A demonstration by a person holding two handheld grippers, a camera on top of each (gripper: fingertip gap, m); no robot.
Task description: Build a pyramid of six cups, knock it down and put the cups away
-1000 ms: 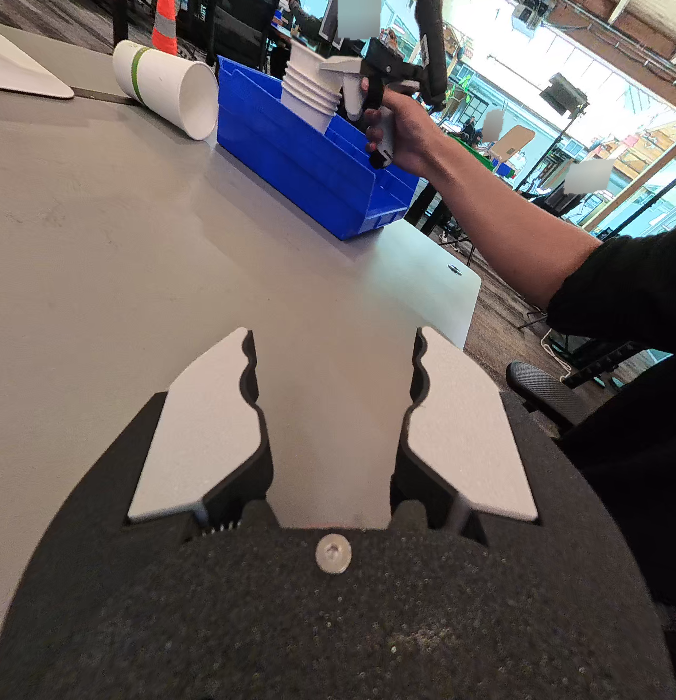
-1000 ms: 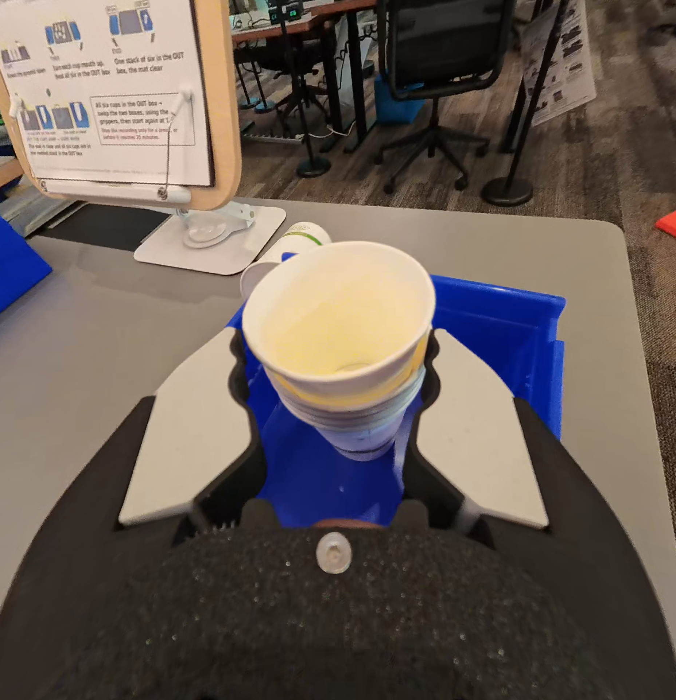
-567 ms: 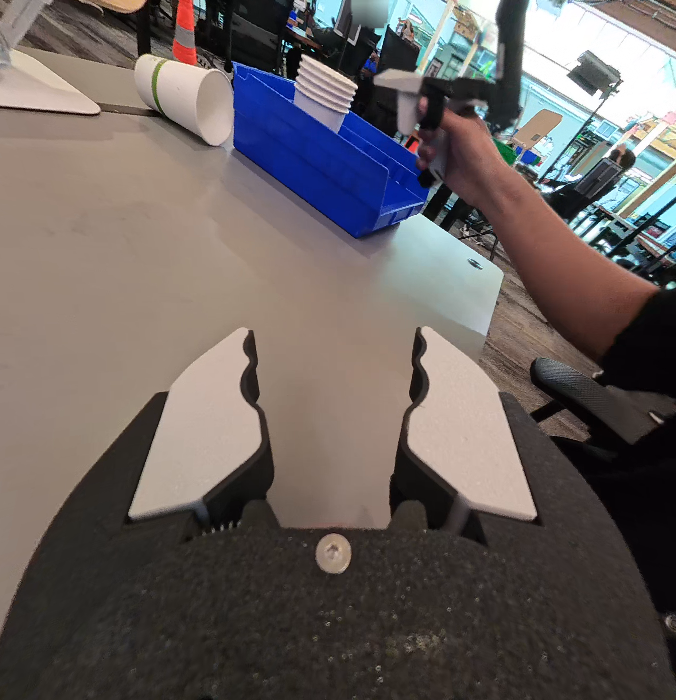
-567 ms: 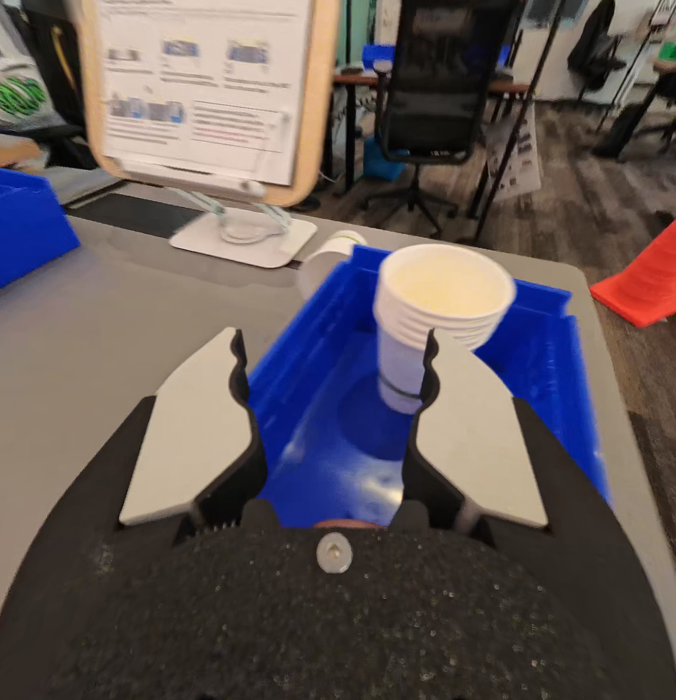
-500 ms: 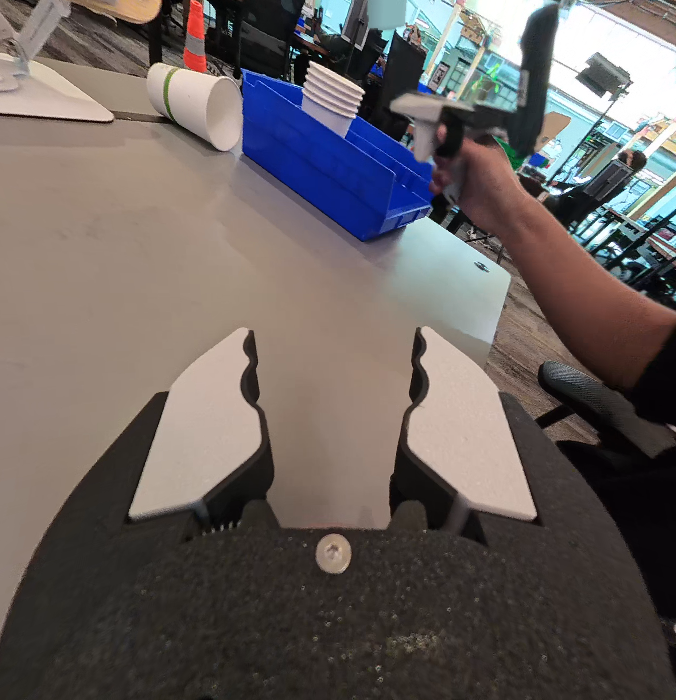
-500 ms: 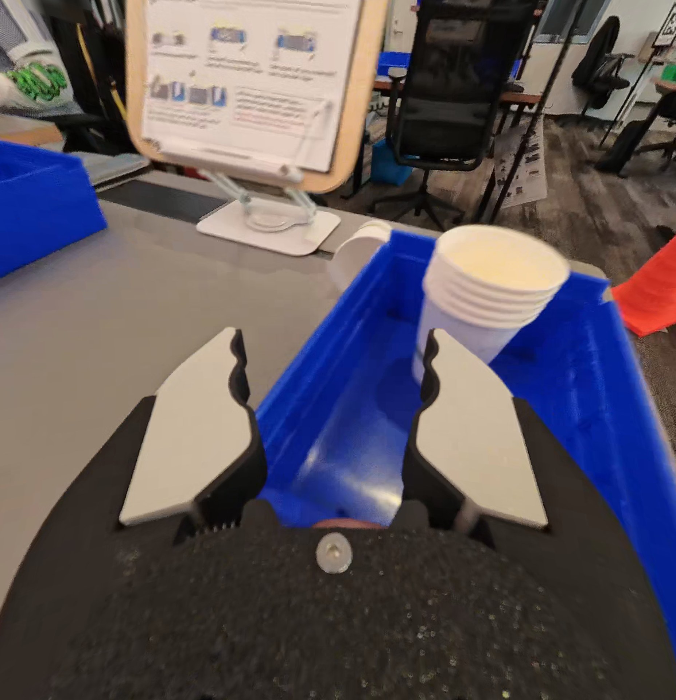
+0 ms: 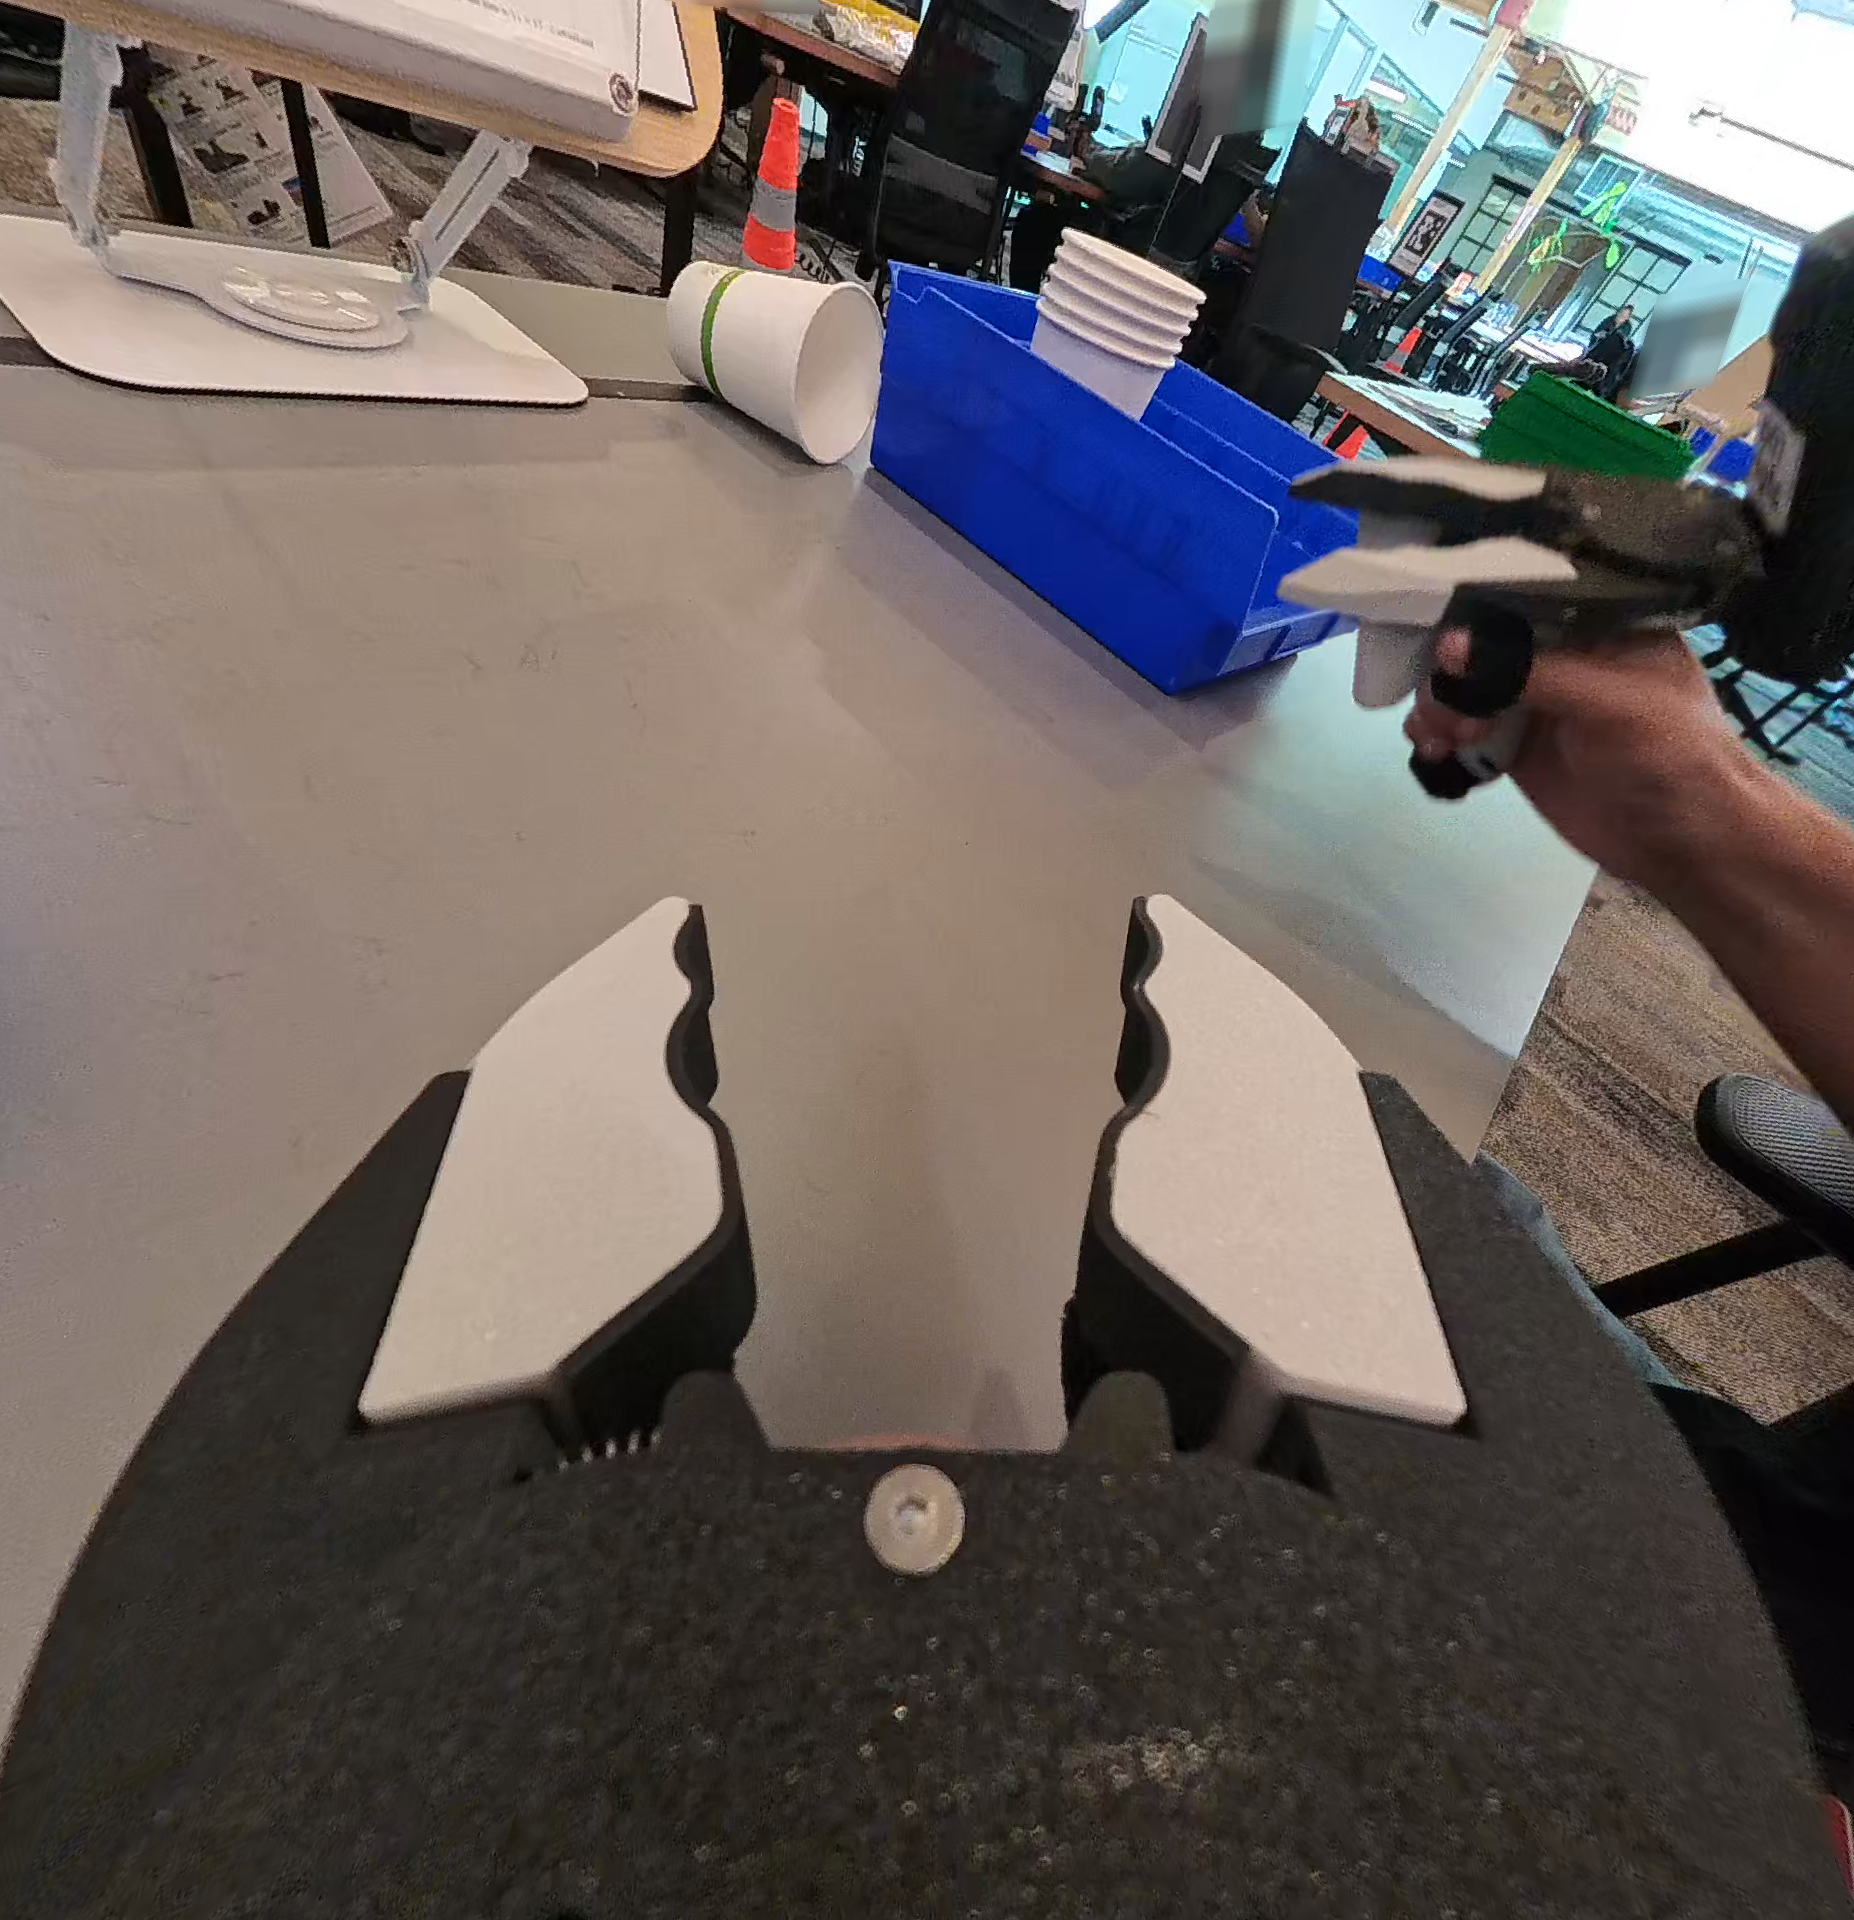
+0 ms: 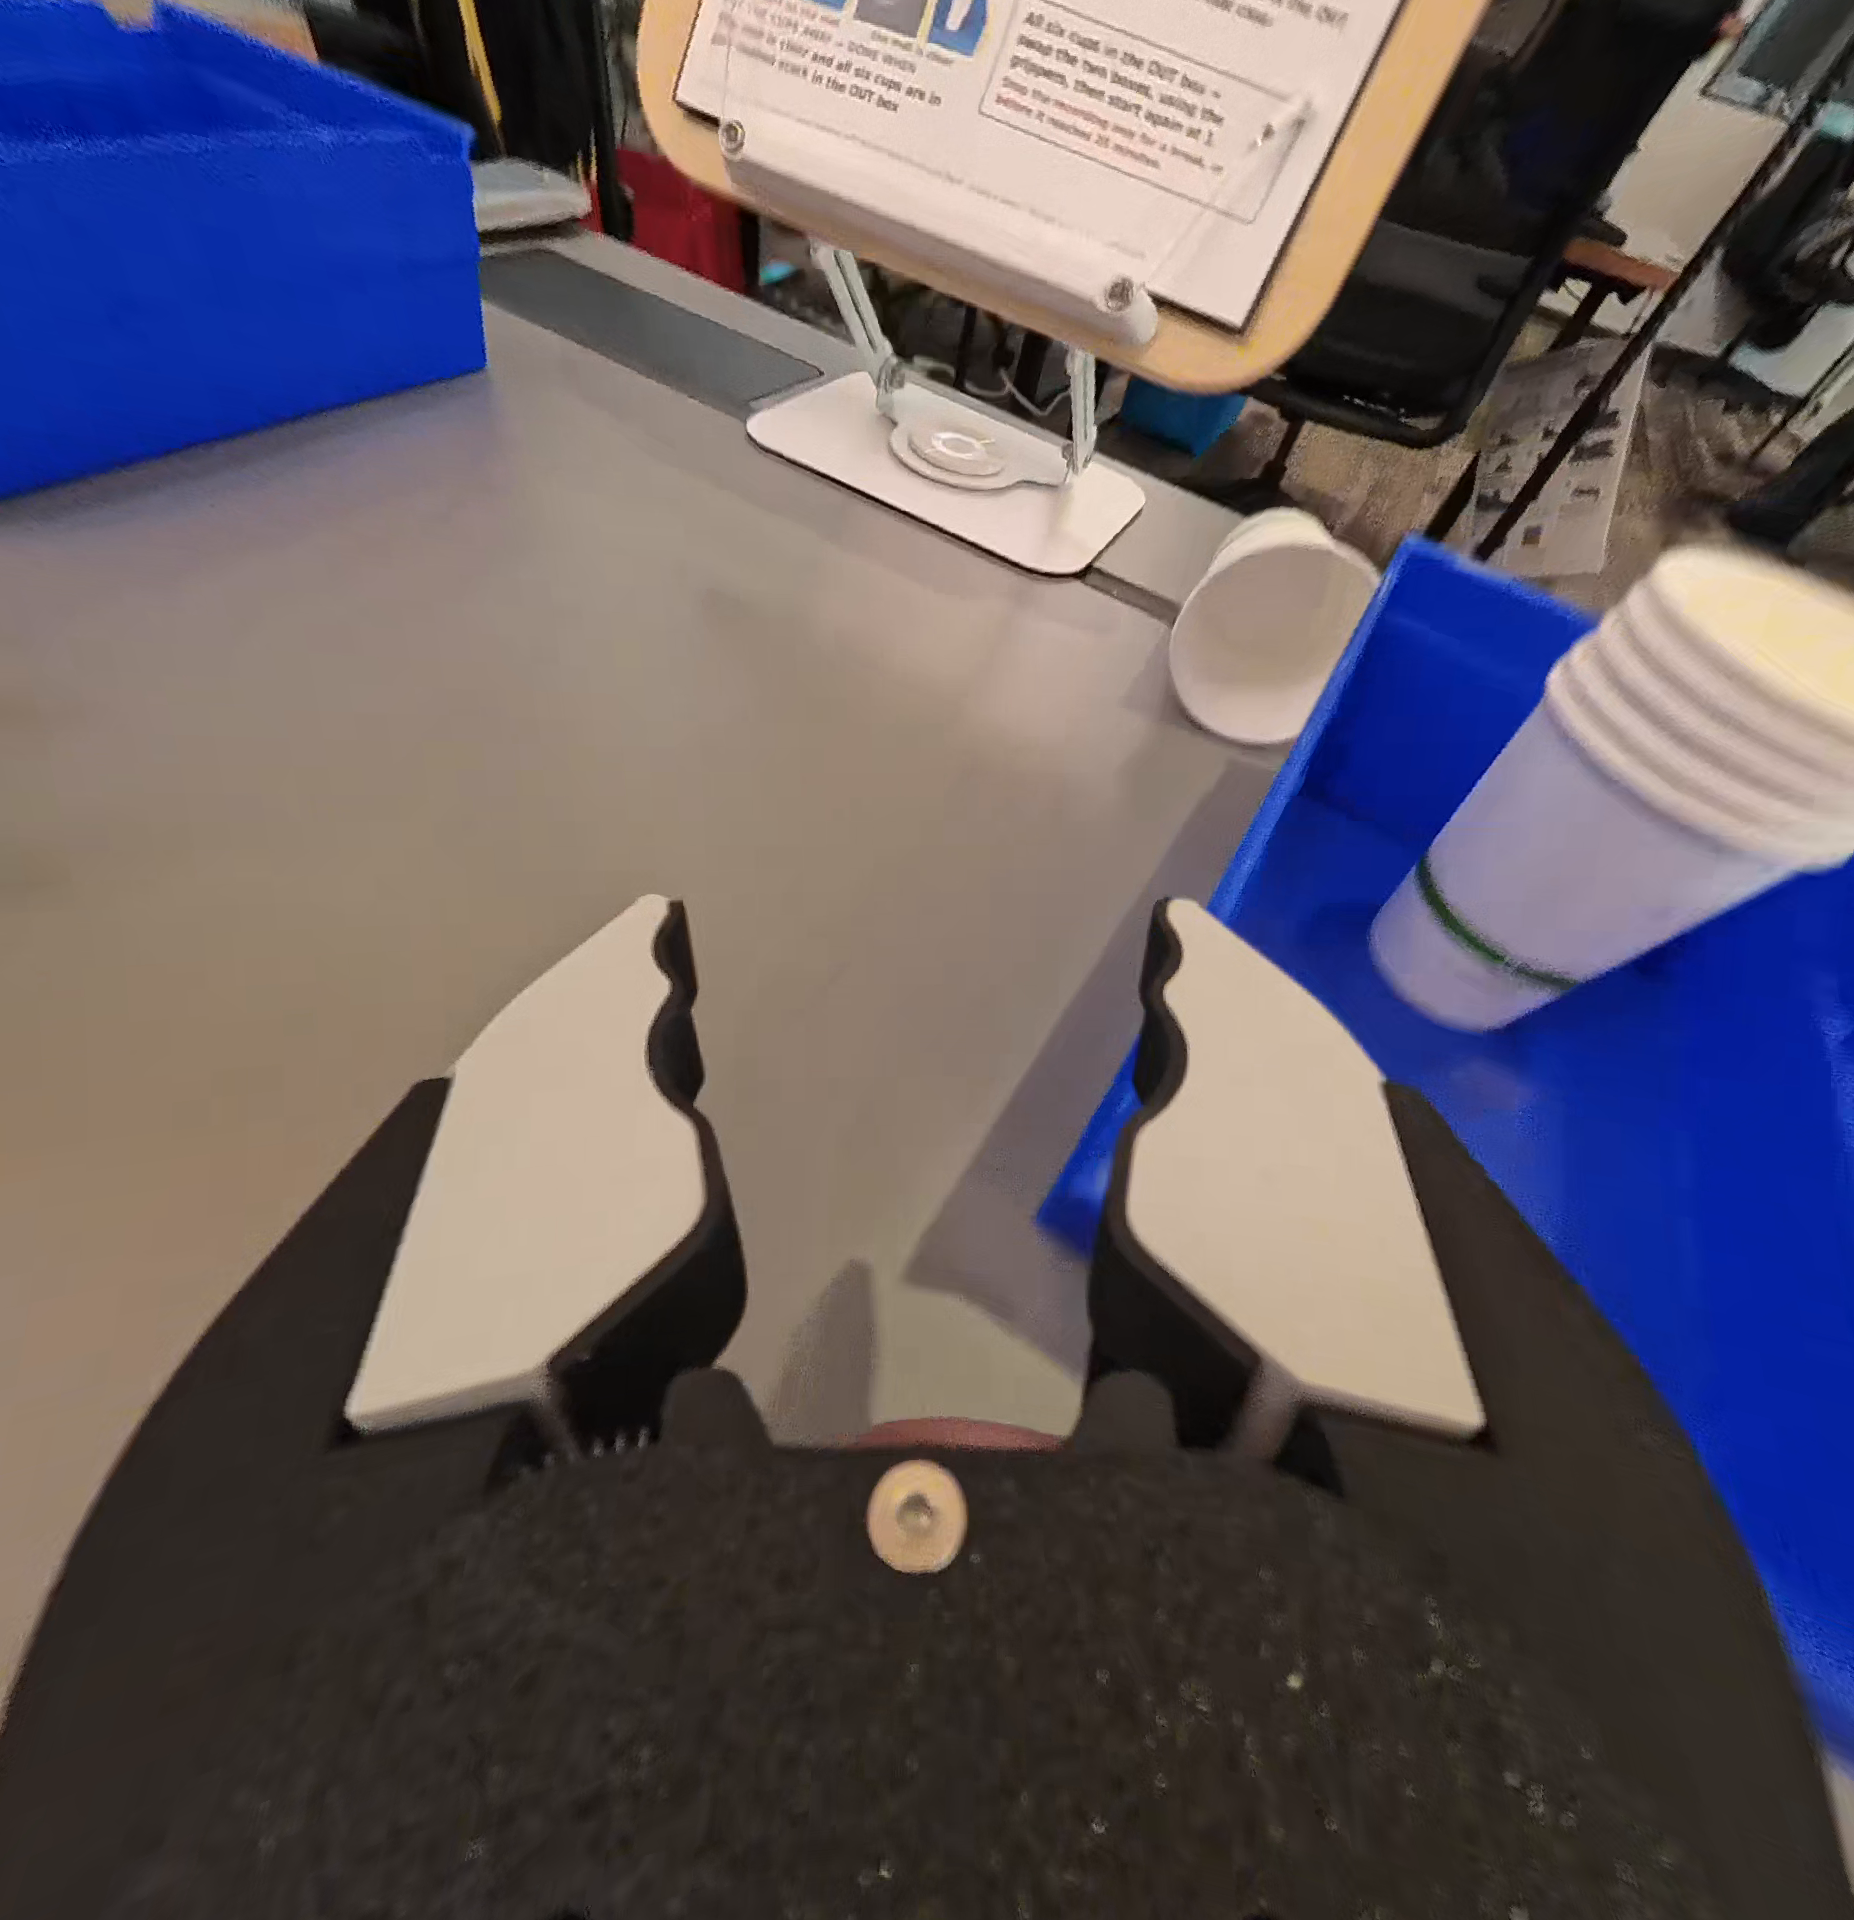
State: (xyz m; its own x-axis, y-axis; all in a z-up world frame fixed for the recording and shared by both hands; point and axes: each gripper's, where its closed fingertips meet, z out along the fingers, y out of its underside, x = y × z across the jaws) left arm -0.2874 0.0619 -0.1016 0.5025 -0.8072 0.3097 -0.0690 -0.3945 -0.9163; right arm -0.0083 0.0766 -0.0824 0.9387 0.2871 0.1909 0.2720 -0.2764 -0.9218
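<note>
Right gripper (image 8: 918,914) has let go of the nested cup stack (image 8: 1671,769) and pulled back off the blue bin (image 8: 1359,727); a second ago it was clamped on the stack over the bin, now its jaws are spread with only bare desk (image 8: 487,831) between them.

Left to right:
- second blue bin (image 8: 206,239) at the desk's far left edge in the right wrist view
- instruction board on a white stand (image 8: 964,457) at the far edge
- single paper cup (image 7: 772,348) on its side, green band near its base, just beside the bin's far end; can't tell if touching
- cup stack stands in the bin, tilted, near the desk's right edge
- right gripper held in a hand (image 7: 1567,727) in the air past the bin's near end

Left gripper (image 7: 912,935) also spread wide, nothing in it, over the desk's near part.
</note>
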